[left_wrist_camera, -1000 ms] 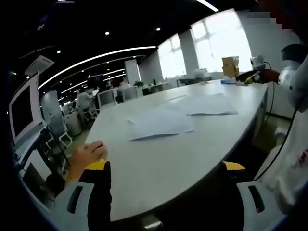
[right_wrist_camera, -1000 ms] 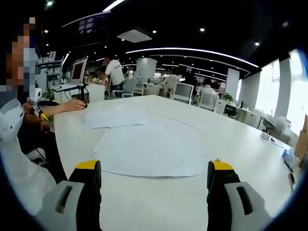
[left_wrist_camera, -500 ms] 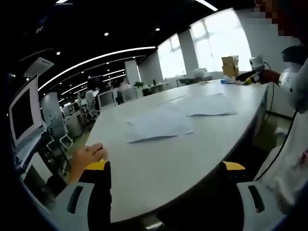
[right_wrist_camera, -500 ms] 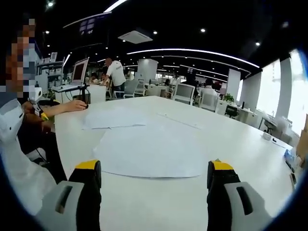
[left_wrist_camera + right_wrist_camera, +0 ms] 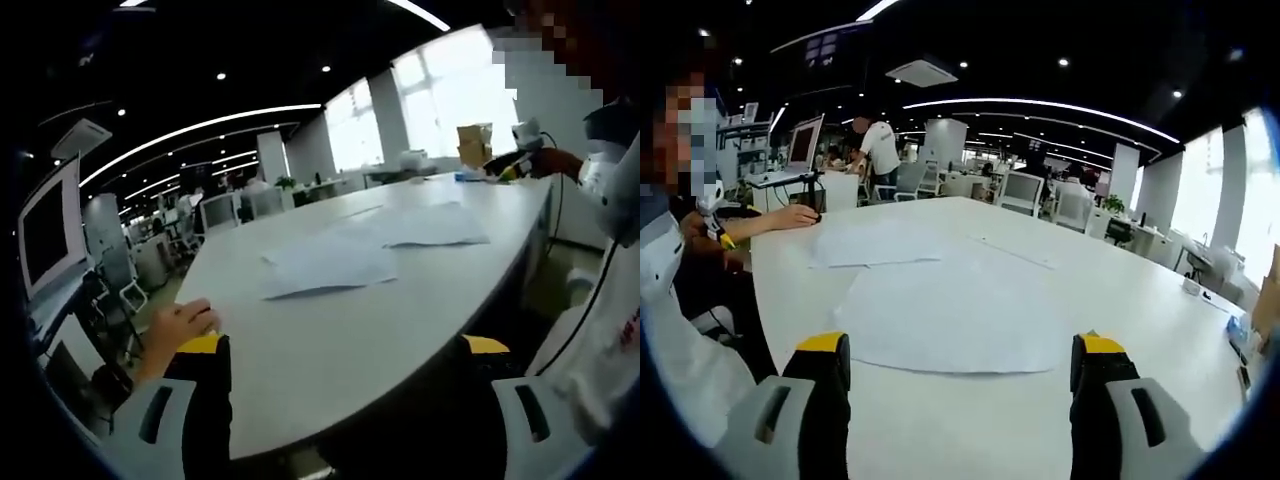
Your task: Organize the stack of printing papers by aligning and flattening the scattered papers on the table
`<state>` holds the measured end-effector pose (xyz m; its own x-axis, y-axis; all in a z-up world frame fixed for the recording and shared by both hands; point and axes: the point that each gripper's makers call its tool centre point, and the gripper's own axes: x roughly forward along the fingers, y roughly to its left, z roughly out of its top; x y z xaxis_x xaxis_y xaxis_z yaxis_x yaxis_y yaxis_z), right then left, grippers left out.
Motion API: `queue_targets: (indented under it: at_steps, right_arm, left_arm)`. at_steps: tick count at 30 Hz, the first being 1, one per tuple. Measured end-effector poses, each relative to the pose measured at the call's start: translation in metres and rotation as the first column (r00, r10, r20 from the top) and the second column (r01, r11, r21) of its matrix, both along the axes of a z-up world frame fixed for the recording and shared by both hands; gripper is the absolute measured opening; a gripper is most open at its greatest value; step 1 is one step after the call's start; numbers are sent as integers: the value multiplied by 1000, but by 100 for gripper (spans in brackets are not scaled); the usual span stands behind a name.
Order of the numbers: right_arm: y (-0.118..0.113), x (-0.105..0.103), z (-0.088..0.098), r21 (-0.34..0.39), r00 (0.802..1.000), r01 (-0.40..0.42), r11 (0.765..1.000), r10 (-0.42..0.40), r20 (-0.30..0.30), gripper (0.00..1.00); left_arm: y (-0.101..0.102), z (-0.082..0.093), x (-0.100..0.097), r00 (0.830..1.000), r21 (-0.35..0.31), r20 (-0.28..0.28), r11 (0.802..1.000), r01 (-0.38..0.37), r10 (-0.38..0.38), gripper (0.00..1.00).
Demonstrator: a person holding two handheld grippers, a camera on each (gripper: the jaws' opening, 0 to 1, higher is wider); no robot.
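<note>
Loose white printing papers lie spread on a big white table point(image 5: 300, 350). In the left gripper view one batch of sheets point(image 5: 325, 265) lies mid-table and another batch point(image 5: 430, 225) lies further off to the right. My left gripper point(image 5: 345, 350) is open at the table's near edge, well short of them. In the right gripper view a wide sheet point(image 5: 955, 315) lies just beyond my open right gripper point(image 5: 960, 345), and a second batch point(image 5: 875, 243) lies further back on the left. Nothing is between either pair of jaws.
A hand point(image 5: 180, 325) rests on the table edge by my left jaw. A cardboard box point(image 5: 475, 140) stands at the far end by the windows. Monitors point(image 5: 805, 145), office chairs point(image 5: 1025, 190) and people stand behind the table. A white sleeve point(image 5: 680, 350) hangs at the left.
The left gripper view has tilted a little, so the table sits slightly higher in it. The papers lie as before and both grippers stay open.
</note>
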<state>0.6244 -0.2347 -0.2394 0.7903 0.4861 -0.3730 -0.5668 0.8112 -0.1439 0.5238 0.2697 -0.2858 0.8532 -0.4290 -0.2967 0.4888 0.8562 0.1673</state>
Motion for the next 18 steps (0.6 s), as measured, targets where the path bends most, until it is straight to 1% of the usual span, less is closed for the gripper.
queue_targets:
  at_steps: [4, 6, 9, 11, 16, 18]
  right_arm:
    - [2, 0, -1, -9, 1000, 1, 1000, -1, -9, 86]
    - [2, 1, -1, -11, 1000, -2, 1000, 2, -7, 86]
    - [2, 2, -1, -10, 1000, -4, 1000, 4, -8, 86]
    - [0, 5, -1, -14, 1000, 2, 1000, -2, -9, 87]
    - [-1, 8, -3, -22, 1000, 8, 1000, -8, -15, 87]
    - [-1, 9, -5, -25, 1000, 9, 1000, -9, -19, 86]
  left_arm:
    - [1, 1, -2, 1000, -22, 13, 1000, 3, -3, 95]
    - [0, 0, -2, 1000, -20, 9, 1000, 5, -5, 95]
    - [-1, 4, 0, 1000, -10, 11, 1000, 7, -7, 96]
    - [-2, 6, 1, 1000, -18, 16, 1000, 8, -8, 96]
    - [-4, 3, 3, 1000, -11, -8, 1000, 10, -10, 95]
    - [-5, 2, 3, 1000, -8, -8, 1000, 14, -14, 95]
